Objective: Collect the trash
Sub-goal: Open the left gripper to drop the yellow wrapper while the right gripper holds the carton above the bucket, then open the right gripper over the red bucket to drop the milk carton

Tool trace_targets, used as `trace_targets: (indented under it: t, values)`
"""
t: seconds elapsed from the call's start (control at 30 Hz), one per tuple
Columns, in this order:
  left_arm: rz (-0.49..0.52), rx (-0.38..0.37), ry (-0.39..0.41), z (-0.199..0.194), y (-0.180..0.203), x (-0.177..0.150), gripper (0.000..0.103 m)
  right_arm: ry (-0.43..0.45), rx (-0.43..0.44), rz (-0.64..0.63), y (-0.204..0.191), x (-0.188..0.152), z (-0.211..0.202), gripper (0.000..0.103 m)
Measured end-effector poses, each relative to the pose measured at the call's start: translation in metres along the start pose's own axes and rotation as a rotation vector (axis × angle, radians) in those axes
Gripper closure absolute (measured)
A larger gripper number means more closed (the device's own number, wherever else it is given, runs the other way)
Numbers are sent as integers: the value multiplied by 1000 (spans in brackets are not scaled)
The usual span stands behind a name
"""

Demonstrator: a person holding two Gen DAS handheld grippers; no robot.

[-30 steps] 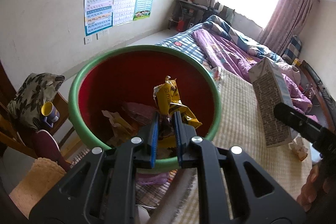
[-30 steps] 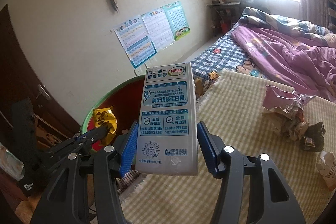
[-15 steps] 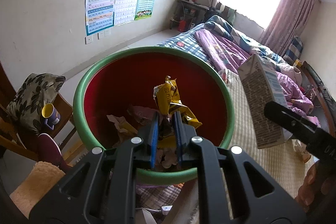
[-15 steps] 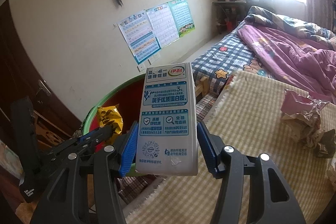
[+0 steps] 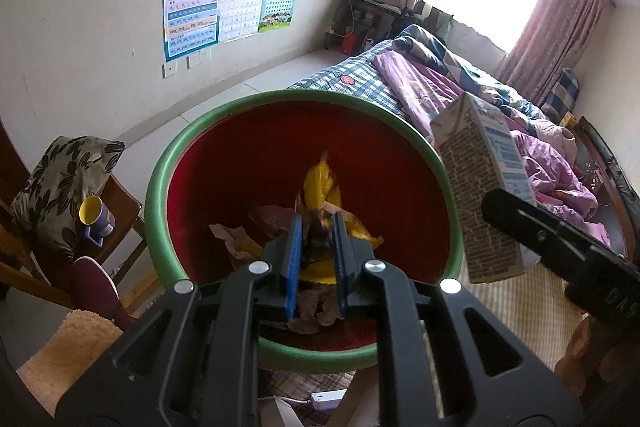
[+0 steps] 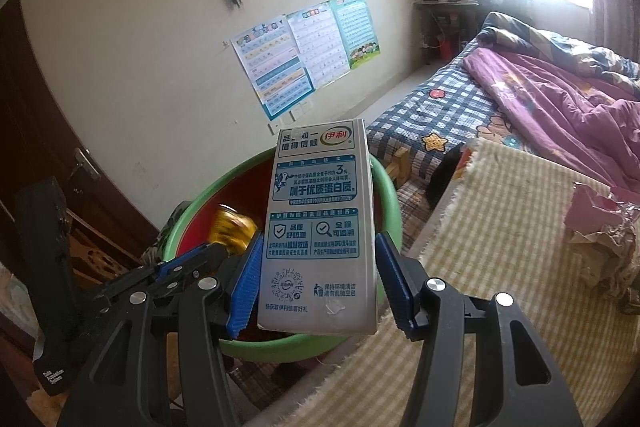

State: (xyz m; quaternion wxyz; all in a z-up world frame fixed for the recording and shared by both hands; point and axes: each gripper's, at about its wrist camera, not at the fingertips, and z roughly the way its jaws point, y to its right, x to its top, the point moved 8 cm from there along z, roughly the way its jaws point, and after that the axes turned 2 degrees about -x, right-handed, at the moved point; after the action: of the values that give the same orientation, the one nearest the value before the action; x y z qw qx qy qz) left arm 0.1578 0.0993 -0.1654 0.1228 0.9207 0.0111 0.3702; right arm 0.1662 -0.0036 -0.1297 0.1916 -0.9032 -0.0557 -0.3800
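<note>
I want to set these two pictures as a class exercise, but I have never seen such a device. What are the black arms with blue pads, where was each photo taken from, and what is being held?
No robot here: a person holds a two-finger clamp in each hand, with a fisheye camera on each looking along its fingers. The left camera shows the left hand-held gripper over a red basin with a green rim, apparently pinching a yellow snack wrapper; other scraps lie inside the basin. The right camera shows the right hand-held gripper holding a milk carton upright near the basin. Crumpled trash lies on the striped mat beside the bed.
</note>
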Motion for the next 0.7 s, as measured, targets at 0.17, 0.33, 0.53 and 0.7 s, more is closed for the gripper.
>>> trace_targets:
  t: [0.17, 0.33, 0.53, 0.7]
  values:
    - [-7, -6, -4, 2, -2, 0, 89, -9, 8, -7, -2, 0, 5, 49]
    - [-12, 2, -7, 3, -4, 0, 89, -19, 10, -5, -3, -3, 10, 49]
    - [-36, 22, -2, 2, -9, 1, 89, -18, 16, -25, -7, 1, 16, 49]
    - [-49, 25, -4, 2, -11, 0, 71, -14, 28, -31, -12, 2, 19, 47]
